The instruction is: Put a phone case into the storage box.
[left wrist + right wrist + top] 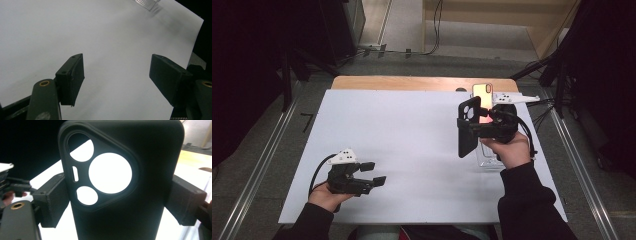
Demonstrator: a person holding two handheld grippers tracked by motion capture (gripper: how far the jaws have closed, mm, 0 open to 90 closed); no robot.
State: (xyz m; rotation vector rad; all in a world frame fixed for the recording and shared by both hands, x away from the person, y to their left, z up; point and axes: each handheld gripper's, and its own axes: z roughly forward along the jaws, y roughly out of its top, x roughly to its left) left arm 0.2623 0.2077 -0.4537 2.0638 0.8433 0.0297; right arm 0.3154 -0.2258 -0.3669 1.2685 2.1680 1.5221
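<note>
- White mat [412, 145] over table, mostly bare.
- Phone [482, 95] upright at far right, screen lit orange, in clear stand [488, 156].
- Black case [468, 127] lifted off mat, clamped across its sides by right gripper [482, 122], camera cutouts up, just in front of phone.
- Left gripper [372, 174] low at near left, jaws apart, nothing between.
- Step, by the look: carrying case to phone.
- Next likely needs: case squared to phone back, cutouts matched, press on; left free to brace stand.
</note>
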